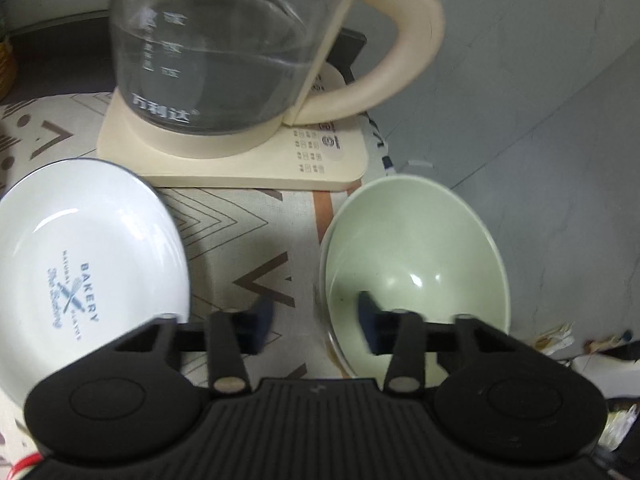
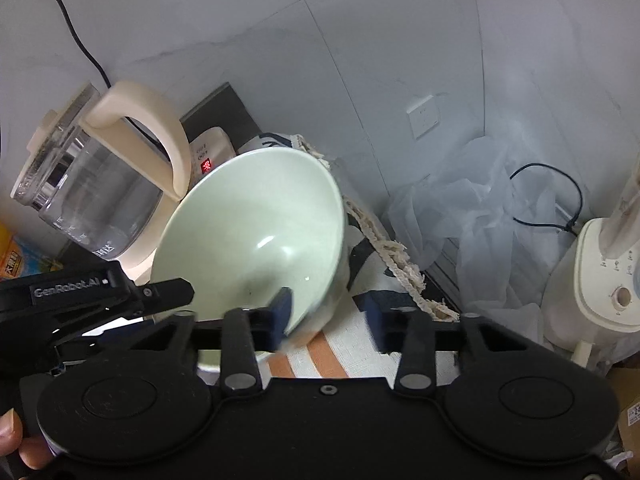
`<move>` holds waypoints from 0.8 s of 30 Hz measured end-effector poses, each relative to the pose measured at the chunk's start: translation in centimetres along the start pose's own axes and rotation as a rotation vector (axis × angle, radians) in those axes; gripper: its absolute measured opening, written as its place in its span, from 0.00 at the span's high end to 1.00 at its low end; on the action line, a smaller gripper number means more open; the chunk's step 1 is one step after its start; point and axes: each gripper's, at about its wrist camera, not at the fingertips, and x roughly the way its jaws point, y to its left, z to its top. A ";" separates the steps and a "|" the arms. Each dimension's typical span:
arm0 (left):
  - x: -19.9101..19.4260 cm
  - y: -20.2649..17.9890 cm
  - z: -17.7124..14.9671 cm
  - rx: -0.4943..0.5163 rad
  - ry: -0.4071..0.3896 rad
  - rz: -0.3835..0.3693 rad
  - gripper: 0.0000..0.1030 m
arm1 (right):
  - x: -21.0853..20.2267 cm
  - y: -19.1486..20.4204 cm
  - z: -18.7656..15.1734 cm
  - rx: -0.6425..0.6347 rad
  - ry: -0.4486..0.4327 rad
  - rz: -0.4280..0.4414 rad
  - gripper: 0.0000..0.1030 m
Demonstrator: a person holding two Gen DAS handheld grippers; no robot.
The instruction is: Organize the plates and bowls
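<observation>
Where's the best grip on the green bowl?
The rim. The green bowl is deep with a thin wall and an open top, so put one finger inside and one outside, coming down from above at the near edge. The kettle crowds its far side.

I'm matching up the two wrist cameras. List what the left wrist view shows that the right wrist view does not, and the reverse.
Only the left wrist view shows the white plate printed BAKERY, lying left of the left gripper, and the kettle base's button panel.

Only the right wrist view shows a wall socket, crumpled clear plastic, a white appliance, a lit red display and the right gripper.

Both show the green bowl, each gripper straddling its rim, the glass kettle and the patterned cloth.
</observation>
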 end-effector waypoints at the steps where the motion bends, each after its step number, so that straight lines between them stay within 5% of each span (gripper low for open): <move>1: 0.4 0.1 0.0 -0.002 0.013 0.000 0.78 | 0.2 0.0 0.1 0.001 0.003 0.003 0.69; 3: 0.6 0.2 -0.1 -0.019 0.018 -0.038 0.89 | 0.4 0.1 0.1 -0.002 0.005 0.009 0.76; 24: -8.4 0.8 -3.2 0.093 -0.079 -0.081 0.89 | -6.8 3.6 -2.6 -0.068 -0.106 0.002 0.78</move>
